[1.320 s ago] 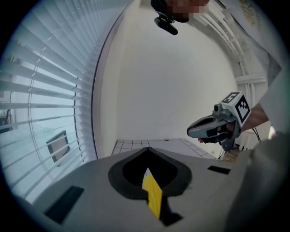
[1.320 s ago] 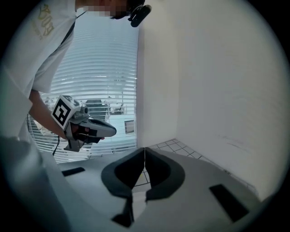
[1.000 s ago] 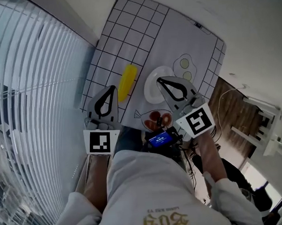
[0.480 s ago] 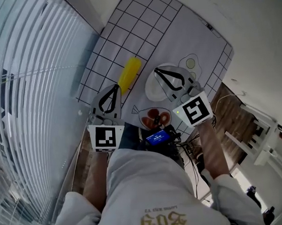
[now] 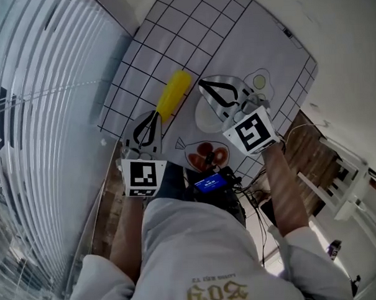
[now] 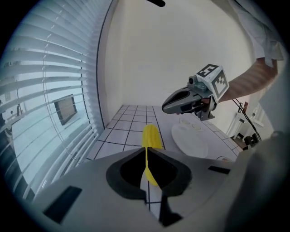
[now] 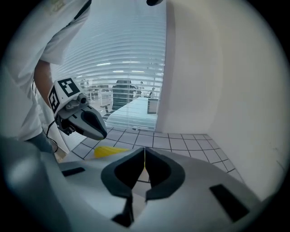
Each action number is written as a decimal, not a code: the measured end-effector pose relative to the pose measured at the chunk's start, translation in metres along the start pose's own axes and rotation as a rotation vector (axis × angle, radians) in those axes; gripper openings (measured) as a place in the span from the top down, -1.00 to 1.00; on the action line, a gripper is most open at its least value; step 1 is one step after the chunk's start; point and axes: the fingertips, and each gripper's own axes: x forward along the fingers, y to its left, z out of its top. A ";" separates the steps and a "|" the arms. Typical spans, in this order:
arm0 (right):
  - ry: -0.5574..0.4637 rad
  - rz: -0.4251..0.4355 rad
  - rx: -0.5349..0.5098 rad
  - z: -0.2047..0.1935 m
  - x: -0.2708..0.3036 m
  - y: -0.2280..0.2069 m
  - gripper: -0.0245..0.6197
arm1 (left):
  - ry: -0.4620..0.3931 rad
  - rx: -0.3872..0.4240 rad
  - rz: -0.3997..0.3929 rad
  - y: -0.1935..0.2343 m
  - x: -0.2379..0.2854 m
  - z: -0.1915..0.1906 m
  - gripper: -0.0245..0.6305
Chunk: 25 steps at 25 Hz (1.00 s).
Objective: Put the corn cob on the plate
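The yellow corn cob (image 5: 173,94) lies on the gridded mat, left of the white plate (image 5: 208,120). My left gripper (image 5: 155,114) is shut and empty, with its tips just short of the cob's near end. From the left gripper view, the corn cob (image 6: 151,135) lies straight ahead past the closed jaws, and the plate (image 6: 190,141) is to its right. My right gripper (image 5: 200,84) is shut and empty and hangs over the plate's far left part. In the right gripper view the corn cob (image 7: 108,152) shows low at the left, below the left gripper (image 7: 100,132).
The mat (image 5: 189,28) carries a printed fried egg (image 5: 258,82) and a printed tomato dish (image 5: 208,156). A small device with a blue screen (image 5: 209,184) sits at the person's waist. Window blinds (image 5: 36,91) run along the left and a white wall stands behind the table.
Both grippers have sunk toward the table. The left one now sits closer to the cob's near end, and the right one has swung left over the plate.
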 end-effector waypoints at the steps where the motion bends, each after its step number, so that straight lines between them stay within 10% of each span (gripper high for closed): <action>1: 0.006 0.008 -0.002 -0.002 0.003 0.000 0.90 | 0.009 0.011 -0.003 -0.001 0.002 -0.002 0.91; 11: 0.079 0.165 -0.081 -0.021 0.027 0.018 0.66 | 0.026 0.005 -0.016 -0.006 0.010 -0.011 0.90; 25: 0.168 0.415 -0.273 -0.034 0.048 0.028 0.09 | 0.069 -0.062 -0.106 -0.012 0.017 -0.027 0.24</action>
